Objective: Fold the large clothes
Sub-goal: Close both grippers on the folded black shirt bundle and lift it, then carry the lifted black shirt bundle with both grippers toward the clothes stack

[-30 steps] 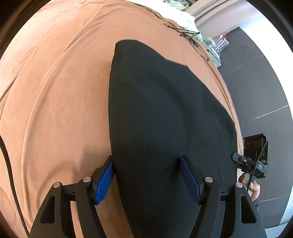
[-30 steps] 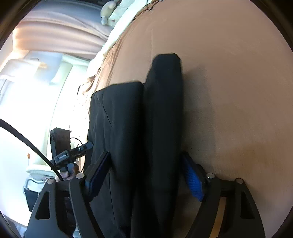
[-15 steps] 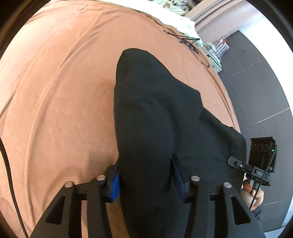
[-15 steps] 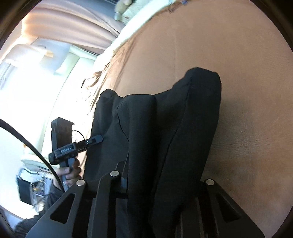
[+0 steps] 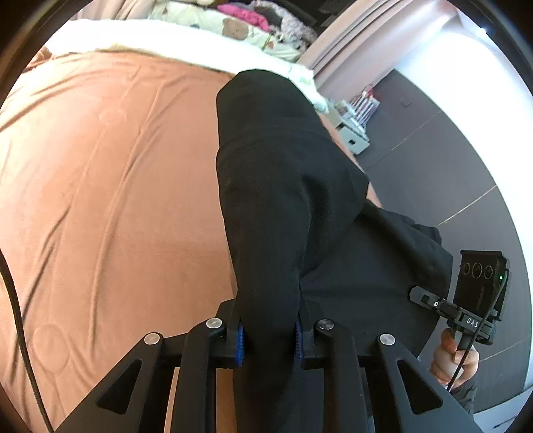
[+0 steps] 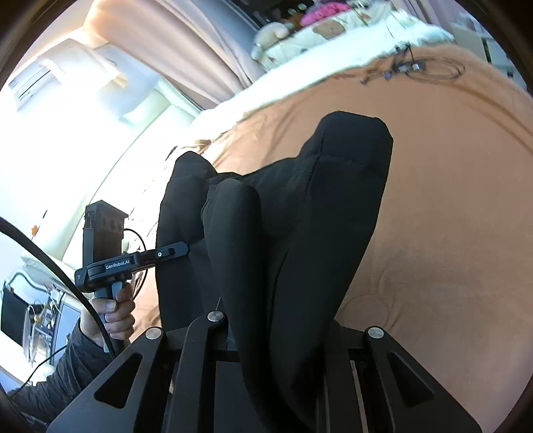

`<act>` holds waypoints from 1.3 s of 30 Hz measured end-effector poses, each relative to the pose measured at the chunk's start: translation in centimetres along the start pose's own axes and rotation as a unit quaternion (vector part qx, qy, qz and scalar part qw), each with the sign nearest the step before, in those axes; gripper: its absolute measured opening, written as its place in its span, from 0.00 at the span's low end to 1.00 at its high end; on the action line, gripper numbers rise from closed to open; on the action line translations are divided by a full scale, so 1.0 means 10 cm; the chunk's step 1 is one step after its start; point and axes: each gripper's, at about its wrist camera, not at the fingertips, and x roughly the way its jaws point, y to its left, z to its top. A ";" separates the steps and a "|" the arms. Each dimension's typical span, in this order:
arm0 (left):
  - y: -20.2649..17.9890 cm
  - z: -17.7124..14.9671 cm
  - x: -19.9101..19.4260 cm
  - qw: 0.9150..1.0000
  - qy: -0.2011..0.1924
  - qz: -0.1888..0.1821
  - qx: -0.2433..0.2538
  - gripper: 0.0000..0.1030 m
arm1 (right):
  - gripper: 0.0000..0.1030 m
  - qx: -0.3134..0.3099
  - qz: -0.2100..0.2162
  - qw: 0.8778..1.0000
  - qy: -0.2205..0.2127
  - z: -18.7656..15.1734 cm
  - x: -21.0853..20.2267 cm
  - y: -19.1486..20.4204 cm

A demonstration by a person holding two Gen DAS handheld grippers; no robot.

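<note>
A large black garment hangs bunched in thick folds above the orange-brown bed cover. My left gripper has its blue pads pressed on a narrow fold of it, the jaws still closing. In the right wrist view the same garment rises in two humps from my right gripper. That gripper's jaws are closing on the cloth, and the cloth hides its fingertips. Each view shows the other hand holding its gripper at the garment's opposite edge.
Pillows and soft toys lie at the head of the bed. Loose cables rest on the cover far back. Dark floor and a small rack lie beside the bed. Curtains hang by a bright window.
Both grippers have closed from wide open onto the garment. It lay flat on the cover and is now lifted and gathered into folds, with both views tilted up toward the bed head.
</note>
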 end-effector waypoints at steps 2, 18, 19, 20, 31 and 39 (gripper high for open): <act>-0.06 -0.05 -0.22 1.000 -0.011 -0.004 0.003 0.21 | 0.12 -0.014 -0.001 1.000 -0.010 -0.04 -0.04 0.07; -0.04 -0.37 -2.28 0.991 -0.136 0.007 0.019 0.19 | 0.12 -0.102 0.030 0.993 -0.055 -0.59 -0.67 1.25; -0.01 -0.42 -2.42 0.989 -0.144 0.009 0.018 0.18 | 0.12 -0.109 0.035 0.992 -0.055 -0.63 -0.68 1.35; 0.03 -0.45 -2.55 0.988 -0.152 0.013 0.017 0.18 | 0.12 -0.117 0.041 0.991 -0.056 -0.66 -0.69 1.49; 0.68 -0.81 -4.02 0.969 -0.237 0.059 -0.021 0.18 | 0.12 -0.193 0.097 0.975 -0.045 -0.93 -0.32 2.67; 1.17 -0.92 -4.64 0.954 -0.282 0.096 -0.039 0.18 | 0.12 -0.215 0.143 0.965 -0.034 -0.79 0.19 3.02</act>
